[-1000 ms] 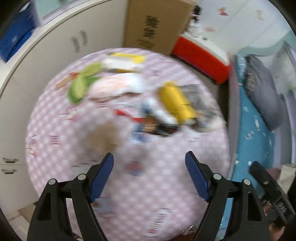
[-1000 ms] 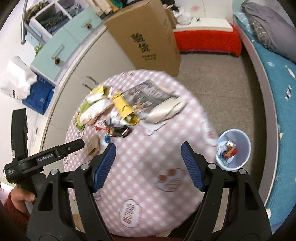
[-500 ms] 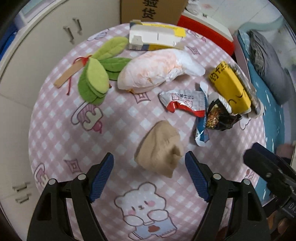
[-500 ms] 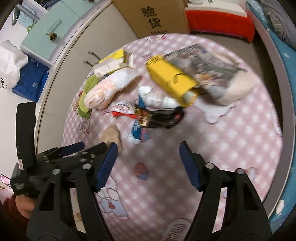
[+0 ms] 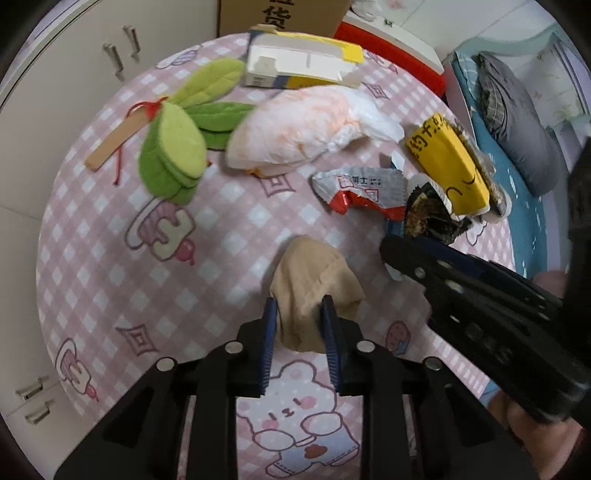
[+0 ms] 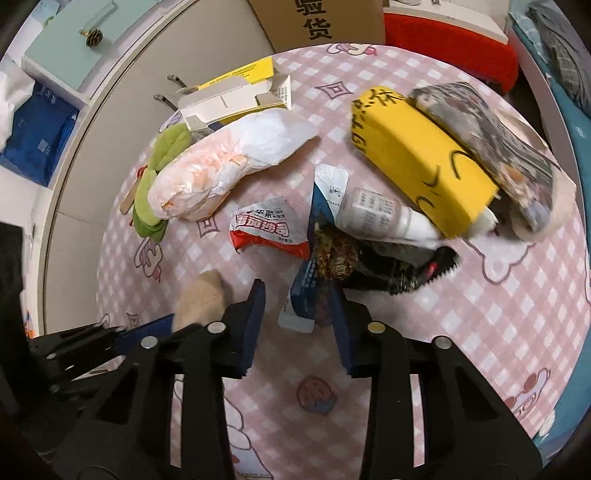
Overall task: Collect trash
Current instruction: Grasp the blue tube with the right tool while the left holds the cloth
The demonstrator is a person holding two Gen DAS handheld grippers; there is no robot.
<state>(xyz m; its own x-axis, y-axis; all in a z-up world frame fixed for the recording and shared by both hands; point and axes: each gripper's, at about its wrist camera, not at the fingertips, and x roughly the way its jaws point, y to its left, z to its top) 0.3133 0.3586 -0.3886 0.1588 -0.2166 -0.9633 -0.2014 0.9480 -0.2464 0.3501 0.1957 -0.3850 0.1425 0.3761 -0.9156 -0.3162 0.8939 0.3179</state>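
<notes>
Table [image 5: 92, 266]: round, under a pink checked cloth with cartoon prints; cream cabinets behind, teal bedding at the right.
Cardboard box [image 6: 325, 22]: past the table's far edge, black characters on its side.
White plastic bag [image 5: 295, 129]: crumpled, orange-tinted, mid-table, just beside the green felt leaves [image 5: 173, 155].
Yellow packet [image 6: 421, 162]: lying flat on the right, a dark printed packet along its far side.
Flattened carton [image 5: 299, 62]: white and yellow, near the far edge.
Left gripper [image 5: 300, 314]: pointing steeply down, jaws just drawn in, blue pads pressed on both sides of the beige cloth wad [image 5: 314, 288], which bunches between them while resting on the cloth near the table's front.
Right gripper [image 6: 297, 306]: pointing steeply down, jaws just narrowed, straddling the lower end of the blue wrapper [image 6: 306, 295]; right pad against its edge, a gap visible at the left pad, so no clamp.
Red and silver wrapper [image 6: 266, 229]: empty, between the bag and the blue wrapper.
White bottle [image 6: 384, 218]: on its side, touching the yellow packet.
Dark snack bag [image 6: 388, 269]: torn, crumpled, partly over the blue wrapper.
</notes>
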